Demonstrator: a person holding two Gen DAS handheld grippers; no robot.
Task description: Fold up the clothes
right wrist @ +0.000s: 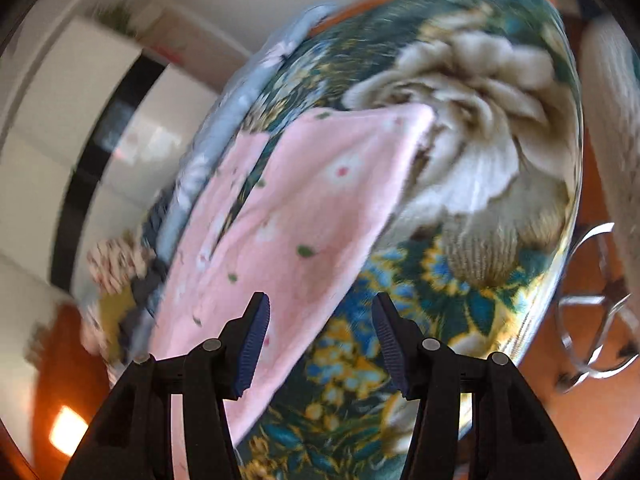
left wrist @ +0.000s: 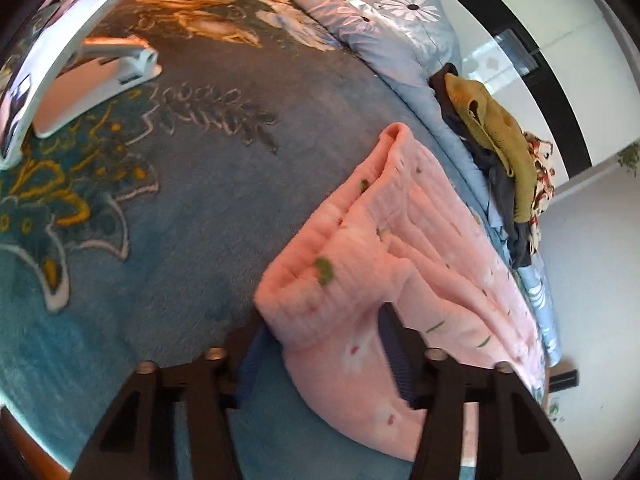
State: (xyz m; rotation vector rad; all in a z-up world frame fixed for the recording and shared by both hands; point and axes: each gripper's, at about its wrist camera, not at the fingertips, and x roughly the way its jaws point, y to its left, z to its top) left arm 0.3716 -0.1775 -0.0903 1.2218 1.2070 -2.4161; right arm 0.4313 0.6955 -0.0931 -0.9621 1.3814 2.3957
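Note:
A pink fleece garment (left wrist: 384, 256) with small green and white flower prints lies partly folded on the blue floral blanket (left wrist: 192, 208). My left gripper (left wrist: 324, 344) is open, its blue pads (left wrist: 394, 356) on either side of the garment's near folded edge, which bulges between them. In the right wrist view the same pink garment (right wrist: 296, 216) lies flat on the blanket (right wrist: 460, 184). My right gripper (right wrist: 320, 344) is open and empty, just above the garment's near edge.
A pile of other clothes (left wrist: 504, 160), olive, dark and patterned, lies at the bed's far edge beside a light blue quilt (left wrist: 408, 36). A white stand (left wrist: 100, 72) rests on the blanket at the left. A metal chair frame (right wrist: 596, 304) stands beside the bed.

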